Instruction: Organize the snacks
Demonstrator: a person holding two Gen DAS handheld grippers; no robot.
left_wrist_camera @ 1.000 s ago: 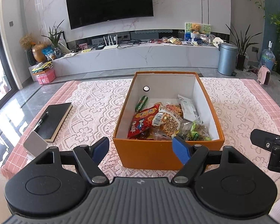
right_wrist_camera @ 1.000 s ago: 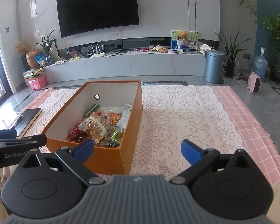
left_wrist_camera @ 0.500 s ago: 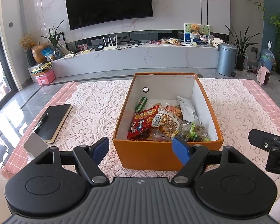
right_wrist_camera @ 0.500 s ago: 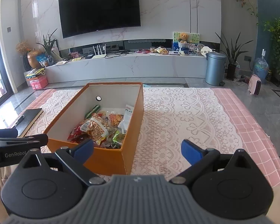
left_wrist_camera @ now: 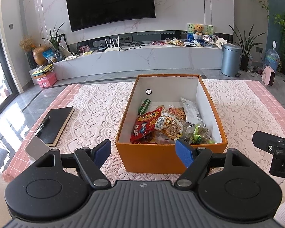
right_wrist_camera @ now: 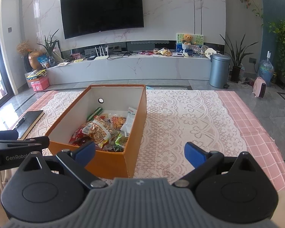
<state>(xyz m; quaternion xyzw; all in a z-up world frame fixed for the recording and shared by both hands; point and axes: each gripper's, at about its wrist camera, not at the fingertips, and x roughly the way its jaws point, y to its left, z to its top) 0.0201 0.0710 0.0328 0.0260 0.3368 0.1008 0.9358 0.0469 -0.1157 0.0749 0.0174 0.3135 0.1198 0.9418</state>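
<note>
An orange box point(left_wrist_camera: 169, 159) with white inner walls sits on the lace-covered table; it also shows in the right wrist view point(right_wrist_camera: 112, 163). Inside lie several snack packs: a red bag point(left_wrist_camera: 145, 124), an orange-and-white bag point(left_wrist_camera: 170, 125), a white pouch point(left_wrist_camera: 191, 110), a green stick pack point(left_wrist_camera: 144, 106) and green candies point(left_wrist_camera: 198, 134). My left gripper point(left_wrist_camera: 143, 152) is open and empty, just before the box's near wall. My right gripper point(right_wrist_camera: 139, 152) is open and empty, at the box's near right corner. Each gripper's body shows at the other view's edge.
A black notebook with a pen point(left_wrist_camera: 54, 123) and a white device point(left_wrist_camera: 37, 148) lie at the table's left. The lace cloth point(right_wrist_camera: 190, 125) spreads right of the box over a pink checked cover. A TV wall, a grey bin point(right_wrist_camera: 218, 70) and plants stand beyond.
Both views have pulled back and risen slightly, so the box sits a little lower and farther. Both grippers stay open and empty.
</note>
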